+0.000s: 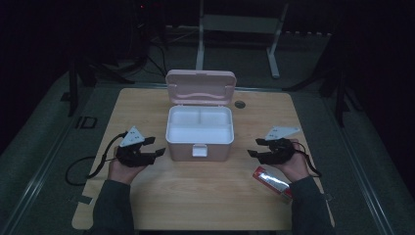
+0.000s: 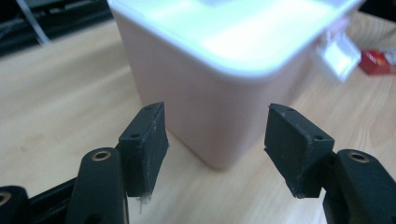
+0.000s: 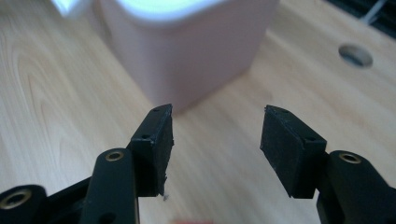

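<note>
A pink box (image 1: pixel 199 134) stands in the middle of the wooden table (image 1: pixel 205 196), its lid (image 1: pixel 201 87) tipped up at the back and a white tray (image 1: pixel 199 123) showing inside. My left gripper (image 1: pixel 157 146) hovers just left of the box, jaws open and pointing at its near left corner (image 2: pixel 219 107), nothing between them. My right gripper (image 1: pixel 254 148) hovers right of the box, open and empty, aimed at the box's right corner (image 3: pixel 187 60). A red and silver packet (image 1: pixel 273 181) lies on the table by my right wrist.
A round cable hole (image 1: pixel 239 104) sits in the tabletop behind the box on the right. A white latch (image 1: pixel 199 151) hangs on the box's front. Dark floor and a desk frame (image 1: pixel 240 34) lie beyond the table.
</note>
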